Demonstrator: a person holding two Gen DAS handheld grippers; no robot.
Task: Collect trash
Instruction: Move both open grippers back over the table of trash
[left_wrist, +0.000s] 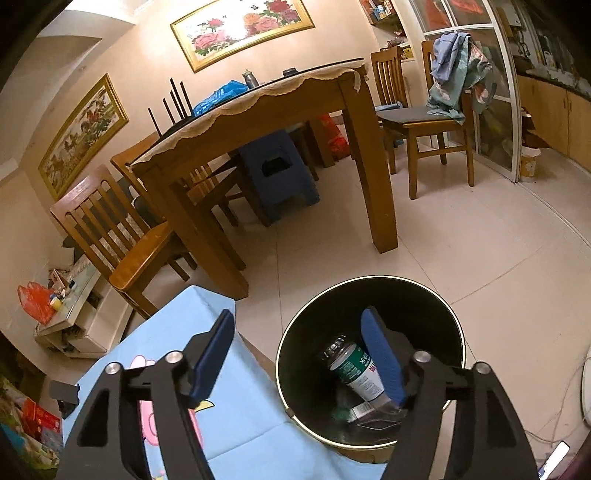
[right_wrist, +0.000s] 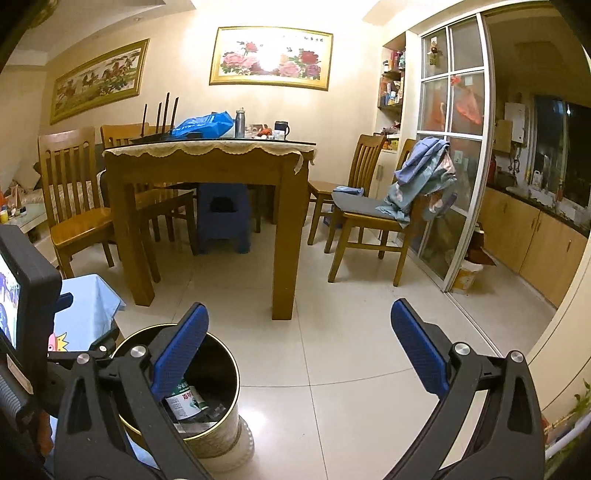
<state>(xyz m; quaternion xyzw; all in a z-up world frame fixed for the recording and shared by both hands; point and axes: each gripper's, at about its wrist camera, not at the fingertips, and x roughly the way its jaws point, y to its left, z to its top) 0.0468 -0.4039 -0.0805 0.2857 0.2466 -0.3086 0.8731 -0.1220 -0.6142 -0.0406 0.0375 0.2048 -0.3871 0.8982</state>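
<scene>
Both grippers, left (left_wrist: 301, 354) and right (right_wrist: 295, 350), hang released and empty above the bin (left_wrist: 454, 332) holding a green-labelled bottle (left_wrist: 356, 369).

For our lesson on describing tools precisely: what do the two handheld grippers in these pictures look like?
Both look alike. The left gripper and the right gripper each have two angular matte black plastic arms with triangular cut-outs and round silver bolt heads at the joints. Each finger ends in a long, rounded blue pad with a fine dotted texture. No cables, sleeves or printed markings show.
</scene>
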